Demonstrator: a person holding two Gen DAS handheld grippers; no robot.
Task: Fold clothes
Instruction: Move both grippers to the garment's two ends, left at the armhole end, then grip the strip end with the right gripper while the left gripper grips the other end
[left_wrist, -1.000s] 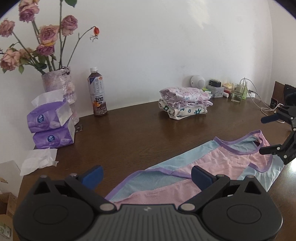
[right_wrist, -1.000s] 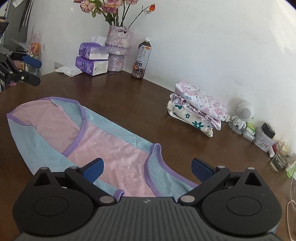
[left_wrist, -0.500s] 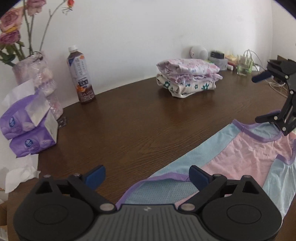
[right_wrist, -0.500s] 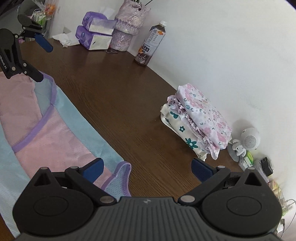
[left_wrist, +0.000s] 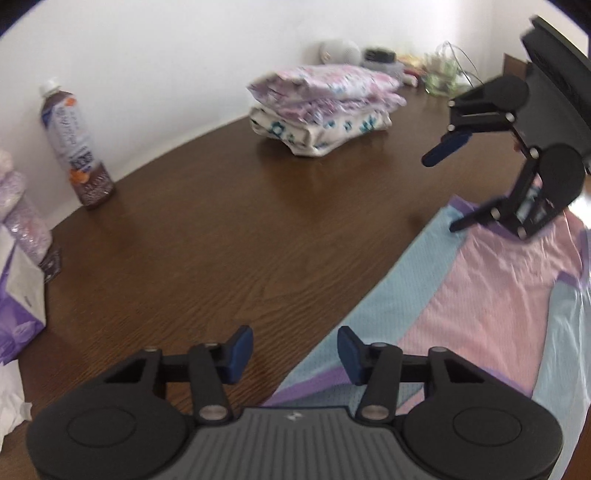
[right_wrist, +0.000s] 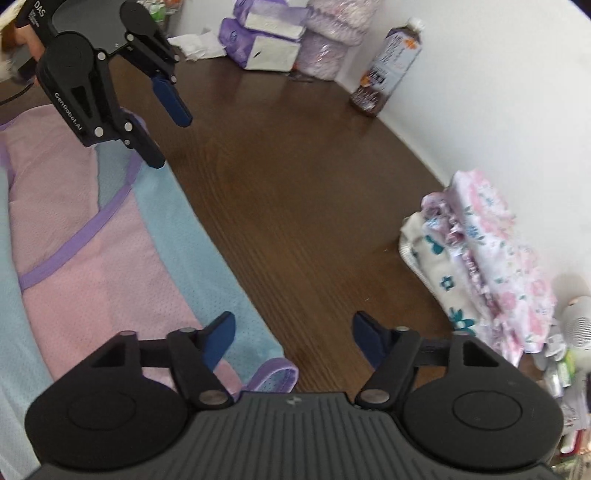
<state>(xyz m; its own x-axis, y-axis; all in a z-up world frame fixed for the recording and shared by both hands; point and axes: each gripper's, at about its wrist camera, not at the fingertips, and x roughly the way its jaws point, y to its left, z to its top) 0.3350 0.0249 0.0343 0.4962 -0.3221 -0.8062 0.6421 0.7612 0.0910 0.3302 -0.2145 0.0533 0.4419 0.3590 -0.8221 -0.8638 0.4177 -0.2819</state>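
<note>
Both claws have dropped closer to the pink-and-blue mesh vest (left_wrist: 491, 295) spread flat on the counter (left_wrist: 229, 229). The left claw (left_wrist: 291, 350) gapes over its purple-trimmed edge, empty. The right claw (right_wrist: 291, 332) gapes at the opposite end, beside the strap loop.

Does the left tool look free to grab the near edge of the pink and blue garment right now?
Probably yes. The left tool is open, with the garment edge by its right finger. The wooden table around it is bare, and the right tool is at the far end.
</note>
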